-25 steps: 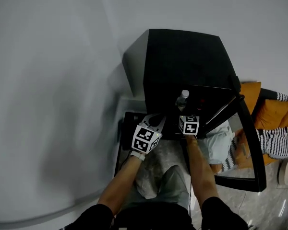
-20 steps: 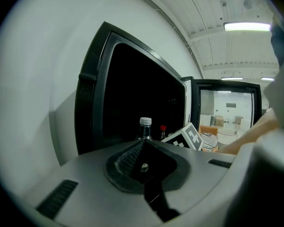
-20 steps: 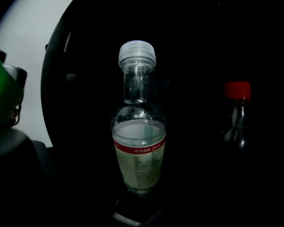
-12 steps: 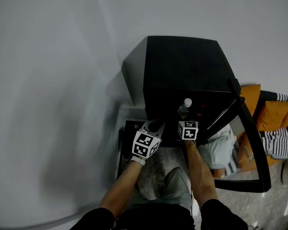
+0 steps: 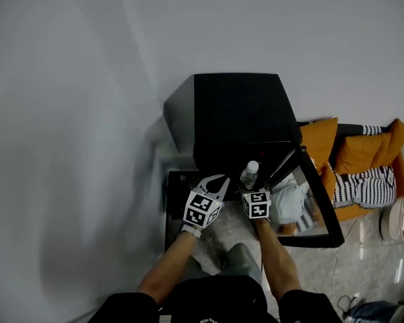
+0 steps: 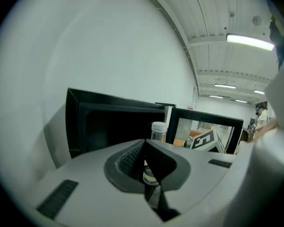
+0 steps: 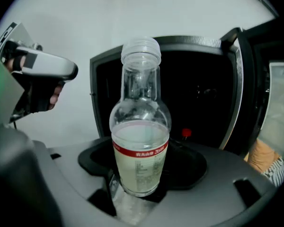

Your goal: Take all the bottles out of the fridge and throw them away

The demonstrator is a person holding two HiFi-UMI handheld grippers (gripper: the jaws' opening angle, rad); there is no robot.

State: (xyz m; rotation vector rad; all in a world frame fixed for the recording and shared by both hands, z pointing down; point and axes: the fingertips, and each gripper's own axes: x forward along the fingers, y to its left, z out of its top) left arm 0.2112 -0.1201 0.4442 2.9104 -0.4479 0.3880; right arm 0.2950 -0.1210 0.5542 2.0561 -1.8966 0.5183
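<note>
1. Nearest, the person's bare forearms (image 5: 273,254) reach forward over a bent knee and a pale marbled floor (image 5: 363,268).
2. The left claw (image 5: 217,179) is clenched, its jaws pressed flat together with nothing between them. It hangs just left of the bottle (image 5: 250,174), close beside it but apart. In its own view the left claw (image 6: 145,148) half covers the bottle (image 6: 157,129) standing behind it.
3. The right claw (image 5: 249,187) grasps the bottle low on its body, and its jaws have just been closing in on it. In the right gripper view the bottle (image 7: 140,150) stands upright in the right claw (image 7: 139,193). It is clear with a pale cap and a red band, and roughly half full of whitish liquid.
4. The bottle is held in front of the open mouth of the fridge (image 5: 239,113), a small black box.
5. Inside the fridge (image 7: 203,93) all is dark except a small red cap (image 7: 186,133) low at the back.
6. The door (image 5: 310,204), black-framed with a glass pane, is swung wide open and stands just right of the right claw, hemming that side.
7. Past the door lie orange cushions (image 5: 320,140) and a striped cushion (image 5: 363,187).
8. A plain grey wall (image 5: 87,113) rises behind the fridge and to its left.
</note>
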